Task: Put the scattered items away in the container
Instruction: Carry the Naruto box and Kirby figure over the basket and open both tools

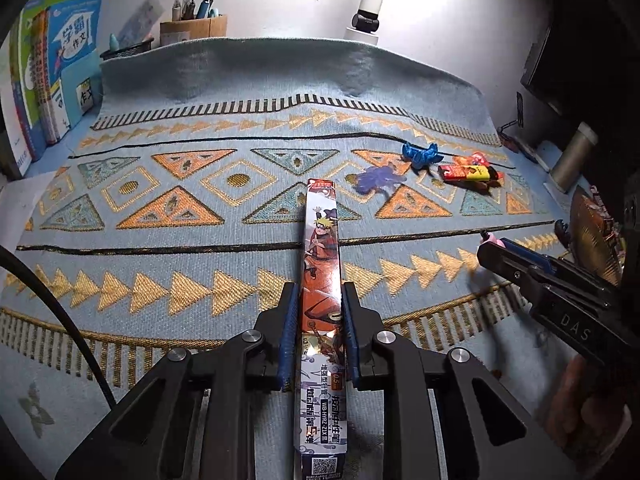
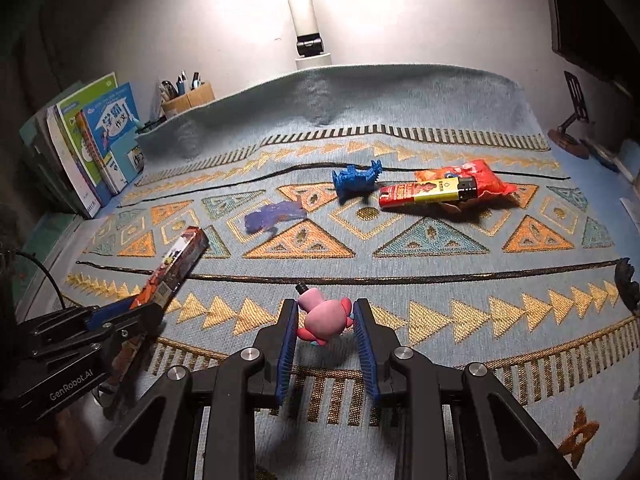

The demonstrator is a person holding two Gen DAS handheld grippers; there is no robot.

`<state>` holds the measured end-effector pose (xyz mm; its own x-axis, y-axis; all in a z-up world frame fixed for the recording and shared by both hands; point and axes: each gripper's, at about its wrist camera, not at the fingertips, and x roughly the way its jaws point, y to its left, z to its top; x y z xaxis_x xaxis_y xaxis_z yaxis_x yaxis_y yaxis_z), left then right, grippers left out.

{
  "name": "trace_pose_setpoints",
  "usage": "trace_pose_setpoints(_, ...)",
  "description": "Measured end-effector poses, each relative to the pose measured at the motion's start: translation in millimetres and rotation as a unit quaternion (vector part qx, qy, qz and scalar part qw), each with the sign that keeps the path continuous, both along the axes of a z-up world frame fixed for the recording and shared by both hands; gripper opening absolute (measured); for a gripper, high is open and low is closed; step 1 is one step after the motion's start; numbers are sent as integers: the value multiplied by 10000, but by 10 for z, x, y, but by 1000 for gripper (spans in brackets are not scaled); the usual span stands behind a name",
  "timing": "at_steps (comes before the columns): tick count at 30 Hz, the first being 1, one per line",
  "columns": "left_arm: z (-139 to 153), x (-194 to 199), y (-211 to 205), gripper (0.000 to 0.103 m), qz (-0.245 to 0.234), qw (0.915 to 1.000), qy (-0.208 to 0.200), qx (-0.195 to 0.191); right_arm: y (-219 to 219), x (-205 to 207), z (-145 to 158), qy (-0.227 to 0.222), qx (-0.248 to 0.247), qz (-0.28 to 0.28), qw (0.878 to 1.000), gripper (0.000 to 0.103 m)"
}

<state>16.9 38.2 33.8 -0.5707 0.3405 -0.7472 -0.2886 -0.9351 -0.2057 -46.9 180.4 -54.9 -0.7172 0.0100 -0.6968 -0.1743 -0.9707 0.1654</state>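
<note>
My left gripper (image 1: 318, 296) is shut on a long narrow pen box (image 1: 322, 264) with an orange cartoon print, held above the patterned cloth; it also shows in the right wrist view (image 2: 176, 268). My right gripper (image 2: 326, 308) holds a pink pig figure (image 2: 324, 316) between its blue pads, which touch its sides. On the cloth lie a blue dinosaur toy (image 2: 356, 180), a purple flat piece (image 2: 272, 214), a red-yellow lighter (image 2: 428, 192) and a red snack packet (image 2: 476, 176). The same items show in the left wrist view at the right (image 1: 420, 154).
Books (image 1: 52, 80) stand at the back left, next to a pen holder (image 1: 192, 26) and a mesh cup (image 1: 126, 48). A white lamp post (image 2: 306, 12) stands at the back. A dark toy (image 2: 628, 284) sits at the cloth's right edge.
</note>
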Motion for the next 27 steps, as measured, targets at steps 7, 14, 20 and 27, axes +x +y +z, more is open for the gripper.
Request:
trace_pose_setpoints(7,472,252,295,18,-542,9970,429,362,281,646,381,632,-508,-413,9959,27)
trace_pose_setpoints(14,1015,402,1014,18,-1469,9824,647,956,1001,1586,1190,1630,-320,-1609,9729,27)
trace_pose_setpoints(20,1449,460,1925,18,-2290,9598,823,1400,1906,2404,1559,2056,-204,-3192,9249,28)
trace_pose_setpoints(27,1532,624,3108,18,-3270,9290,576,1637,2501,2681,1565,1784,-476,-3725,9095,28)
